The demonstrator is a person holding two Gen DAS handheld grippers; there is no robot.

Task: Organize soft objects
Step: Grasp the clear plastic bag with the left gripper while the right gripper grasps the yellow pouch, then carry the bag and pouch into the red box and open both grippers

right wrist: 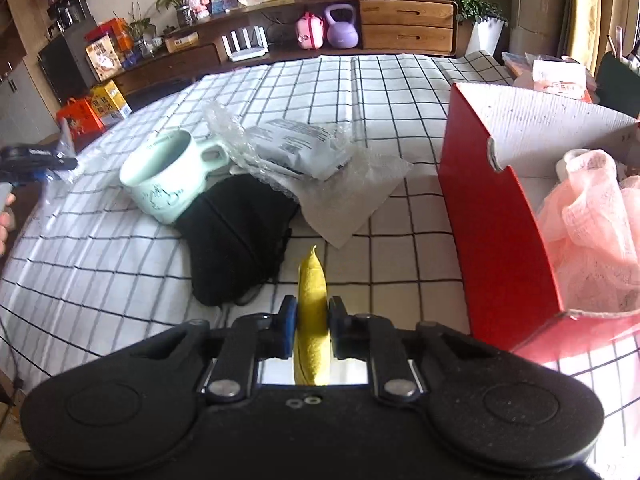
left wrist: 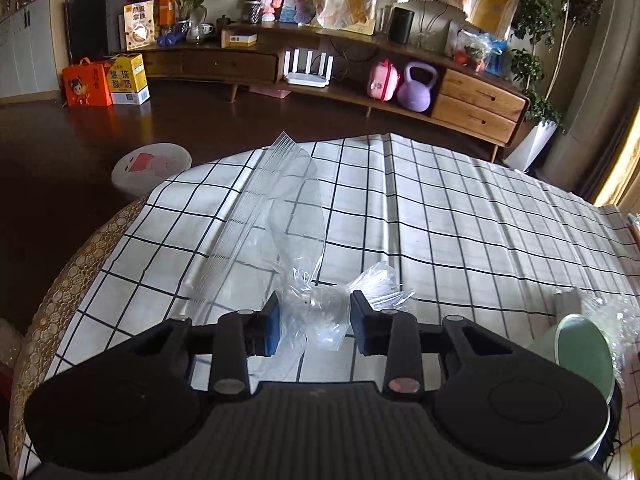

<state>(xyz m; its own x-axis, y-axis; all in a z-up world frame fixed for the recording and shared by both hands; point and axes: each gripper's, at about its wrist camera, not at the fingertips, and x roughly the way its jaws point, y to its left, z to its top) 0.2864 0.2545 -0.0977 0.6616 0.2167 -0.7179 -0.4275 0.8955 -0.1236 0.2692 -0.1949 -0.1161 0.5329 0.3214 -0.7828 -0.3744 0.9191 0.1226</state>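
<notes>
The checked tablecloth point(right wrist: 120, 264) is carrying a red box point(right wrist: 496, 216) at three o'clock, a pink cloth point(right wrist: 596, 216) lying inside. The left gripper point(left wrist: 314, 322) is standing half open around a crumpled clear plastic bag point(left wrist: 296, 216), pads seemingly touching it. The right gripper point(right wrist: 312, 320) is pinching a yellow cloth point(right wrist: 313, 280), fingers narrow.

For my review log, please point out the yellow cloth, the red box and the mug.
yellow cloth point(right wrist: 312, 280): right wrist view, on its upper fold past the pads.
red box point(right wrist: 496, 232): right wrist view, on its near red wall.
mug point(right wrist: 168, 196): right wrist view, on its outer side.
</notes>
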